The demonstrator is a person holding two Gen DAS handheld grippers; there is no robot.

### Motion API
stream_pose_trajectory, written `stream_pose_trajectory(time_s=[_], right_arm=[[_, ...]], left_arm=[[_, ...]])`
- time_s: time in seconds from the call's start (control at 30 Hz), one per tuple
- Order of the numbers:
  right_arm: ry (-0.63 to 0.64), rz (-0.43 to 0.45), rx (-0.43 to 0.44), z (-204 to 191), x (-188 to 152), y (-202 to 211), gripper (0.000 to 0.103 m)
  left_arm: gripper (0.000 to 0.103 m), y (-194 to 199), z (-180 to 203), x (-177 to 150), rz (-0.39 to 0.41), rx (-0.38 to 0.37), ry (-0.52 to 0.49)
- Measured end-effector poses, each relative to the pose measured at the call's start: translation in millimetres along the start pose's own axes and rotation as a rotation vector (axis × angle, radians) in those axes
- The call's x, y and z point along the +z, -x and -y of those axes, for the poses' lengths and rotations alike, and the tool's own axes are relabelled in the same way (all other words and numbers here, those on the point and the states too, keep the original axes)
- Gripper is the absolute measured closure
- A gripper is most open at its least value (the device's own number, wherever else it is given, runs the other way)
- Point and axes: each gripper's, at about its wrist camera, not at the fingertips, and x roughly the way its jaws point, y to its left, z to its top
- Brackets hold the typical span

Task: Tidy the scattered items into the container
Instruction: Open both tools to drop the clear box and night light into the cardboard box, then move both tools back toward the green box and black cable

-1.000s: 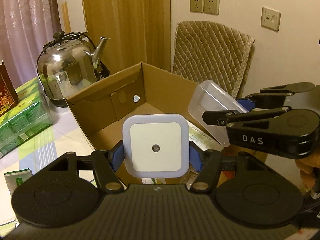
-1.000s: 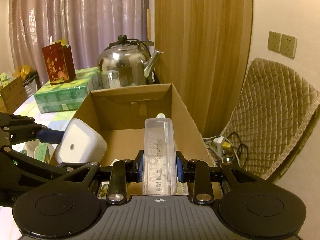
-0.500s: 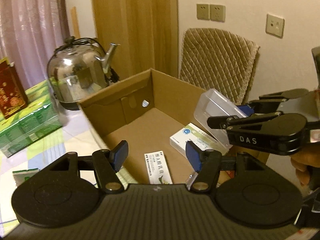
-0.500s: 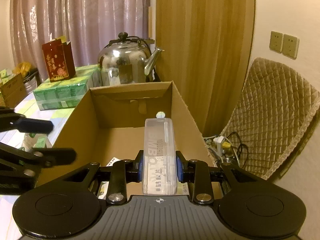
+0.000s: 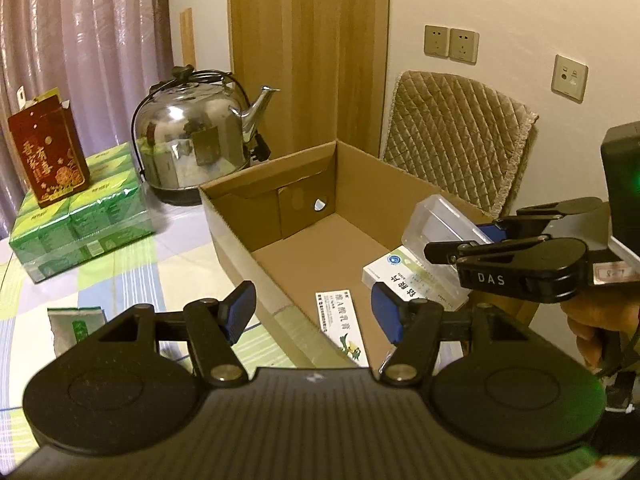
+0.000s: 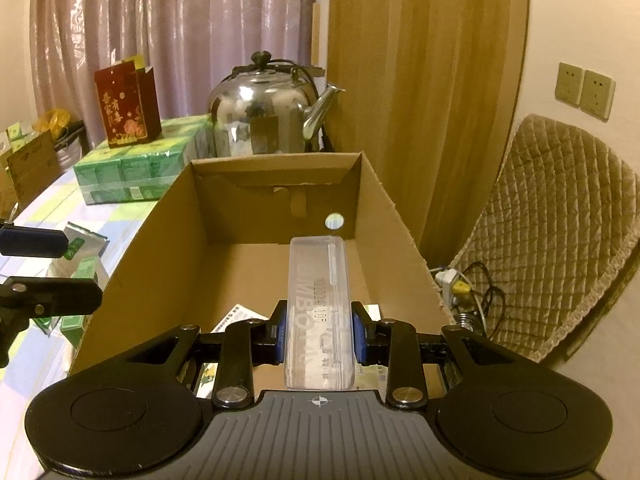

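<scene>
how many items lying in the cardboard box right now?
2 visible: a white-and-blue flat carton at the right wall, and a narrow white printed carton on the floor nearer the camera. The grippers hide the box's near end.

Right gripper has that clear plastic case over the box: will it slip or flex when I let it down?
The clear plastic case looks rigid and keeps its shape between the right gripper pads, so flexing seems unlikely. Its glossy walls may be slippery. It looks empty, so probably light, and could slide on the cardboard box floor.
</scene>
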Motion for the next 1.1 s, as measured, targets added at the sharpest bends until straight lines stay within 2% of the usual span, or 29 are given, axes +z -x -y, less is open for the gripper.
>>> stream_pose_trajectory(time_s=[0.13, 0.23, 0.43, 0.6, 0.83, 0.97, 1.1], right_arm=[[-0.014, 0.006, 0.003, 1, -1, 0, 0.07], [-0.02, 0.021, -0.001, 2, 0, 5, 0.055], [-0.048, 0.048, -0.007, 4, 0, 27, 0.051], [-0.059, 0.069, 0.003, -6, -5, 53, 0.043], [-0.07, 0.107, 0.043, -36, -12, 95, 0.037], [-0.063, 0.134, 0.076, -60, -14, 117, 0.029], [-0.051, 0.15, 0.119, -86, -16, 134, 0.027]], left_arm=[[0.043, 1, -2, -4, -0.007, 0.003, 0.017], [0.043, 3, -4, -8, -0.011, 0.005, 0.023], [0.043, 15, -9, -18, -0.015, 0.018, 0.05], [0.042, 34, -17, -31, -0.016, 0.039, 0.084], [0.038, 73, -31, -60, -0.028, 0.091, 0.14], [0.036, 99, -42, -84, -0.042, 0.134, 0.175], [0.036, 125, -55, -110, -0.06, 0.182, 0.213]])
